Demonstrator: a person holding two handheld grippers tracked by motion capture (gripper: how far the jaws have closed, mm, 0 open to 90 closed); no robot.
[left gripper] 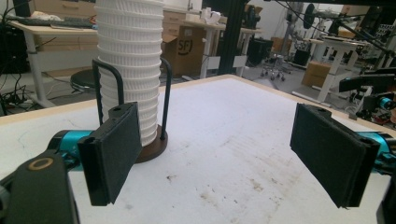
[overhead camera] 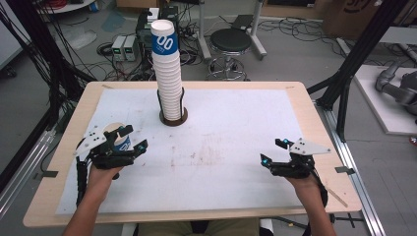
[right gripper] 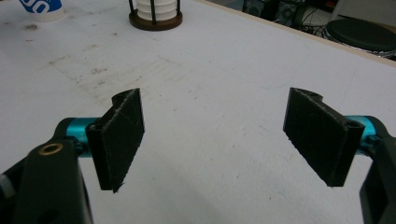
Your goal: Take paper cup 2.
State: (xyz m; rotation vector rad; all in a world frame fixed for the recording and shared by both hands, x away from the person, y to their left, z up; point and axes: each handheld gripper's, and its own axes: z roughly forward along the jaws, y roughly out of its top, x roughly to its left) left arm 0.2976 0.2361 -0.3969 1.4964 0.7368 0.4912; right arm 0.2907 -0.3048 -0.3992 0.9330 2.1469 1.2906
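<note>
On the worktop (overhead camera: pixel 305 105), covered with a white stained sheet, a tall stack of white paper cups (overhead camera: pixel 166 73) stands upright in a round brown holder (overhead camera: pixel 173 119) with thin black wire posts. The stack is at the far middle of the worktop, and its top cup has a blue band with white marks.

The left gripper (overhead camera: pixel 132 137) is near the left edge of the worktop, held by the person's left hand (overhead camera: pixel 101 177). In the high view, a single paper cup (overhead camera: pixel 118 137) with a blue band stands just behind this gripper. In the left gripper view, the black fingers (left gripper: pixel 112 154) are spread wide, with bare sheet between them, and the stack rises just beyond the left finger. The right gripper view shows this single cup standing by itself on the sheet at the top left corner, apart from the holder.

The right gripper (overhead camera: pixel 273 151) is near the right edge, well apart from the stack. Its fingers (right gripper: pixel 122 135) are also spread, with bare sheet between them.
</note>
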